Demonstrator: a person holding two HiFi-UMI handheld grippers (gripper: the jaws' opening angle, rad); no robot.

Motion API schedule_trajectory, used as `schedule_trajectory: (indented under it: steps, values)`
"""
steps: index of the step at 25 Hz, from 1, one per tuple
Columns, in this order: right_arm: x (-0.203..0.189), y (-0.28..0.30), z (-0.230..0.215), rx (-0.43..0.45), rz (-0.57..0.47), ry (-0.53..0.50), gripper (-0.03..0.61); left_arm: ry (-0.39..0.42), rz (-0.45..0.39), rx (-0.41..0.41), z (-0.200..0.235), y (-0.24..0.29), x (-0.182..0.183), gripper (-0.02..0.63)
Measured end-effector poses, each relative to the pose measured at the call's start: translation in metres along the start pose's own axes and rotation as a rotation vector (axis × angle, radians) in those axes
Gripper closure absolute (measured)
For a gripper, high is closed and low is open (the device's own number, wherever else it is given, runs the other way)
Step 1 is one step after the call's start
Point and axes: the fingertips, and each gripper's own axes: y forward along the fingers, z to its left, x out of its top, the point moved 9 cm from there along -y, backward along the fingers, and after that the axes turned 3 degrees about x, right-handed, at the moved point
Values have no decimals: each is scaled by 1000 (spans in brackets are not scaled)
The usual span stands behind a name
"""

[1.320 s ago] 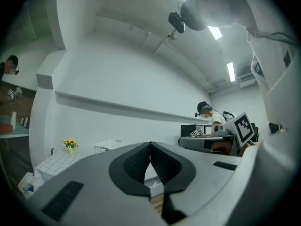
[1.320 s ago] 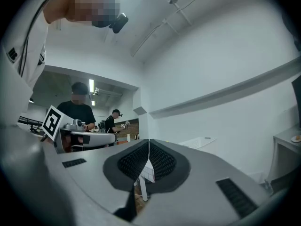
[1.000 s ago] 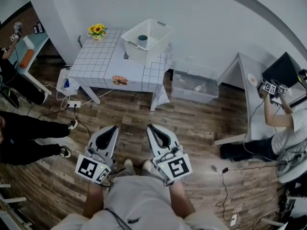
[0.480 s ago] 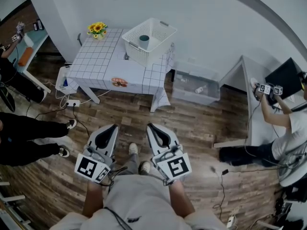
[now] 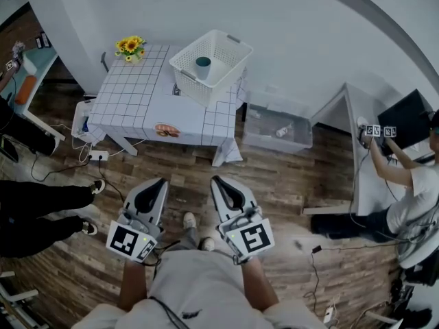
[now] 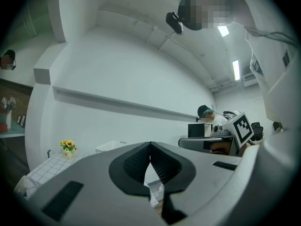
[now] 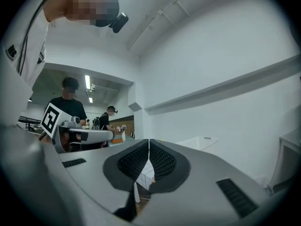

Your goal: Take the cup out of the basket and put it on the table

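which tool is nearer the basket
Right. The right tool is almost in line with the basket; the left tool sits further left. Both are far away.

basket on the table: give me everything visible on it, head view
The basket is white, plastic by the look of it, rectangular, with latticed walls, a thicker rim and an open top. It stands upright at the far right corner of the table, on the grid-patterned cloth, close to the white wall and turned at a slant to the table's edges. A dark teal cup stands inside, toward its left wall. Nothing else visibly touches it.
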Motion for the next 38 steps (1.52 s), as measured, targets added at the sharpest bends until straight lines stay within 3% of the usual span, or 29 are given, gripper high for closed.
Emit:
schedule_trajectory:
  steps: [11, 20, 38]
  values:
    - [0, 64, -19, -59, 13, -17, 566, 21, 2, -36, 65, 42, 4, 604]
    - [1, 93, -45, -77, 18, -27, 566, 17, 2, -44, 90, 77, 6, 604]
    - [3, 150, -147, 66, -15, 5, 566, -4, 8, 64, 110, 172, 3, 604]
